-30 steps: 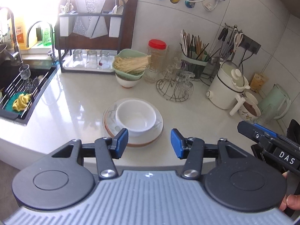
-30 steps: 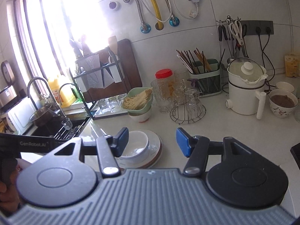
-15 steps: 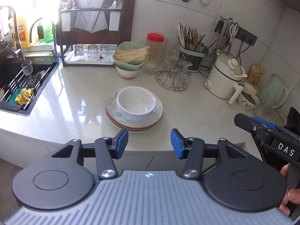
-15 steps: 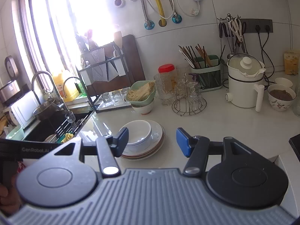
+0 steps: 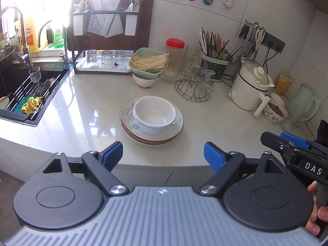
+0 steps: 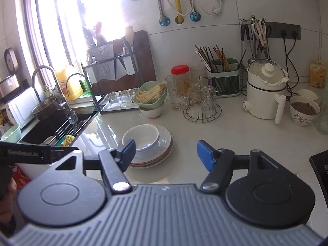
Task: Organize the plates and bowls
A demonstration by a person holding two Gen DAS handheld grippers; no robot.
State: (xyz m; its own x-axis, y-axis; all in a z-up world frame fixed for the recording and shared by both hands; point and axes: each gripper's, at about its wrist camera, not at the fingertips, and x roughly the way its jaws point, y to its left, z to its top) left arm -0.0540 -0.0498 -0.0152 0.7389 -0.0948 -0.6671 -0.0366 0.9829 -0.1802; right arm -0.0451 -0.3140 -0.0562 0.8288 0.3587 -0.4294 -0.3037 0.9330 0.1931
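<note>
White bowl [image 5: 154, 114] sat in stack of plates [image 5: 151, 135] on table [image 5: 82, 110], mid-table, near front edge. Left gripper [image 5: 163, 152] hovered short of stack, jaws opening wide, nothing between. Right gripper [image 6: 166, 152] hung right of stack, jaws opening, empty; left pad overlapped bowl in view only. Second bowl [image 5: 143, 81] under green basket [image 5: 146, 62] behind.

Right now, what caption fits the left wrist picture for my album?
Left gripper, opening and empty, faces a white bowl sitting on stacked plates on the kitchen counter.
</note>
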